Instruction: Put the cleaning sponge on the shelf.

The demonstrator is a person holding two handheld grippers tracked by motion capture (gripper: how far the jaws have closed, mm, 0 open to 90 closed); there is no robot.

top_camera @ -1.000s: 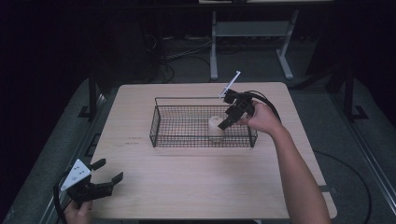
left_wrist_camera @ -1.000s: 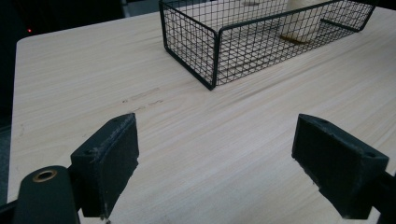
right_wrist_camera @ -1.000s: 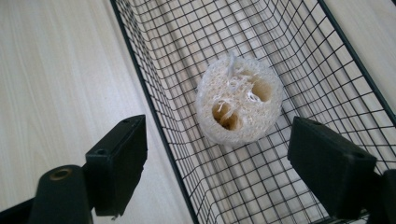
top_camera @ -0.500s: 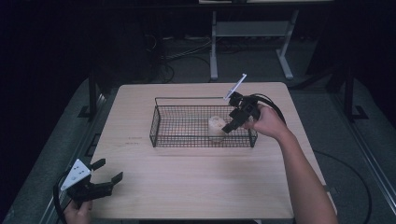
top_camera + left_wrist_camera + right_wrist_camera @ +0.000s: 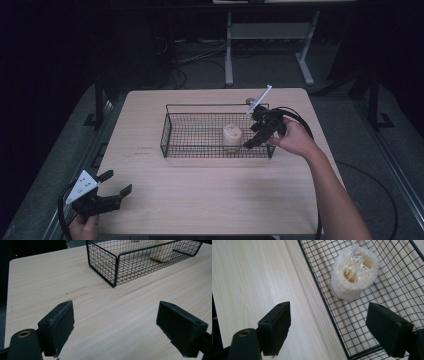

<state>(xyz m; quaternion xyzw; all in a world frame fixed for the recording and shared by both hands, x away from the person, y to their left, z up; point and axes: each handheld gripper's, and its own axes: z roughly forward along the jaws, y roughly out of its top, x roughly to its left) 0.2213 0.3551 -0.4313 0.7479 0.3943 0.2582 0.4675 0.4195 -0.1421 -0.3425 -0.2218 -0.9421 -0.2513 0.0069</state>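
Loofah [image 5: 232, 133] in wire basket [image 5: 175, 131], right hand-held gripper [image 5: 251, 142] beside it, parted

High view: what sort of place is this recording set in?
Probably a lab or workshop recording station, not a home. A plain wooden table stands in a dark room, cables lie on the floor behind it beside a metal stand, and the table bears just a wire basket.

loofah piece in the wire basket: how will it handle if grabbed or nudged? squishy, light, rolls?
The loofah looks fibrous and full of holes, so it is probably very light and will give under the fingers. It stands on its flat end in the basket, so it seems unlikely to roll. Its rough fibres may snag on the wire mesh if pushed.
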